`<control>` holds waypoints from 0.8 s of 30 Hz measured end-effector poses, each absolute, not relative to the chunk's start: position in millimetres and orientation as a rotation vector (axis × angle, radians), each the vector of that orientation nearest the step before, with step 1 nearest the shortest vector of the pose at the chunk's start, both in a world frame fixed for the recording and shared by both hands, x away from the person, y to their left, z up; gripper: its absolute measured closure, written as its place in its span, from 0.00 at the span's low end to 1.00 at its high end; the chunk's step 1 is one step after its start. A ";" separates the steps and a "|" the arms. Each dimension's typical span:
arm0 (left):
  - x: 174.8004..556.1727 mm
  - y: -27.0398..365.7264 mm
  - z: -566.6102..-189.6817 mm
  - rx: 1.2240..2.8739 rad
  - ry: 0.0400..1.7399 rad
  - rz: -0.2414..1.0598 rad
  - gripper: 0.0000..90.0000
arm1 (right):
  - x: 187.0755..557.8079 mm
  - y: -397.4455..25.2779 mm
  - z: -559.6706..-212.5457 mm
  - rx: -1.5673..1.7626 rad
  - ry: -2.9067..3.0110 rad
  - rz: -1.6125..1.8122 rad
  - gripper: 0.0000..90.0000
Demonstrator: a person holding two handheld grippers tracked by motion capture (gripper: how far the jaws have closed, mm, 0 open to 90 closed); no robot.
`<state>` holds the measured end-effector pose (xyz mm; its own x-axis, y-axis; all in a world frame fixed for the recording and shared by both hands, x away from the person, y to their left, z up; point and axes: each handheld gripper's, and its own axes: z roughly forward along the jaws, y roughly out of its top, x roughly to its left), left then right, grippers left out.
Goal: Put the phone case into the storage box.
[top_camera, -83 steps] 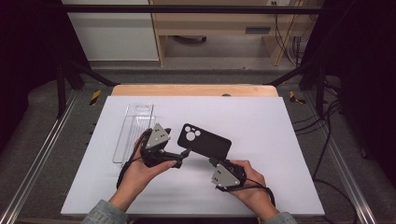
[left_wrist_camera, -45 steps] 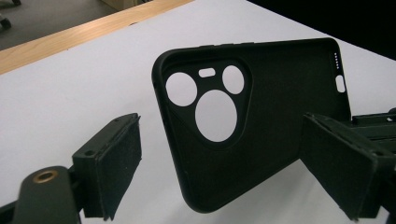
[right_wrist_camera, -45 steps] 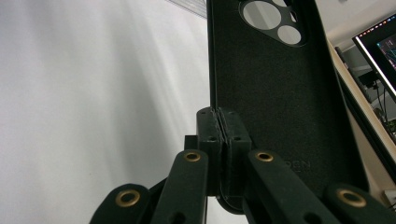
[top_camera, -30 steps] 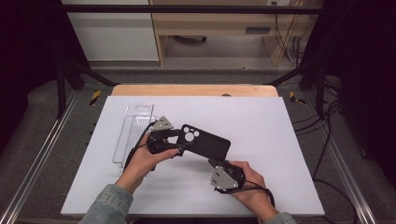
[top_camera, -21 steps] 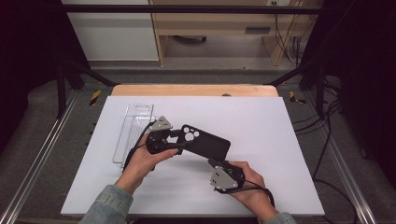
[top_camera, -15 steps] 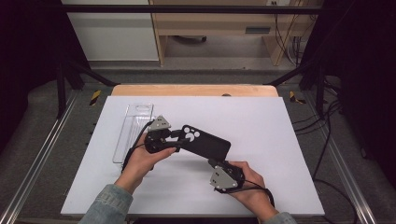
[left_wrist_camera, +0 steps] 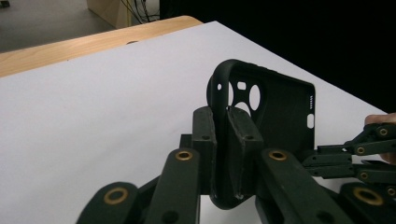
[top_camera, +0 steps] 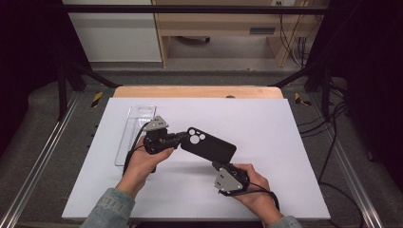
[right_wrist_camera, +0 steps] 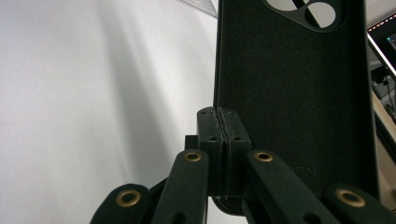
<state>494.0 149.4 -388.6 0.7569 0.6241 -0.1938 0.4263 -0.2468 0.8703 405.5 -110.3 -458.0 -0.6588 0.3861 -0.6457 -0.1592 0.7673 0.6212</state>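
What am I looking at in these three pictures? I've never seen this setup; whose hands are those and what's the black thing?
A person at a table holds a hand-operated tool in each hand; each tool ends in two black jaws. The high view looks down from above: the left gripper pinches the camera-hole end of a black phone case, and the right gripper pinches its other end, so the case hangs between them above the white table top. The two other pictures come from cameras riding on each tool, looking along its jaws: both pairs are shut on the case's edge. A clear plastic tray lies on the table to the left.
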 end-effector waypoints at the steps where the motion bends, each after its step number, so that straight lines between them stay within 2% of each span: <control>1: 493.1 148.0 -388.1 1.890 0.819 0.235 0.92 | 406.6 -110.6 -459.3 0.173 2.139 0.848 0.99; 19: 480.8 138.8 -373.8 1.908 0.760 0.307 0.94 | 411.8 -116.3 -460.8 0.237 2.152 0.927 0.98; 22: 480.9 139.0 -373.5 1.903 0.759 0.321 0.94 | 412.5 -116.6 -461.7 0.248 2.160 0.928 0.94; 23: 481.5 141.2 -372.3 1.892 0.771 0.336 0.94 | 413.3 -116.5 -462.6 0.266 2.166 0.940 0.82; 24: 481.8 142.6 -371.5 1.888 0.775 0.344 0.94 | 413.5 -116.4 -462.3 0.272 2.164 0.940 0.79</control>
<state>481.8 142.6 -371.5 0.7519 0.6509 -0.1049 0.3591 -0.2709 0.8931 413.5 -116.4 -462.3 -0.6977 0.4544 -0.5538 -0.0947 0.7078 0.7001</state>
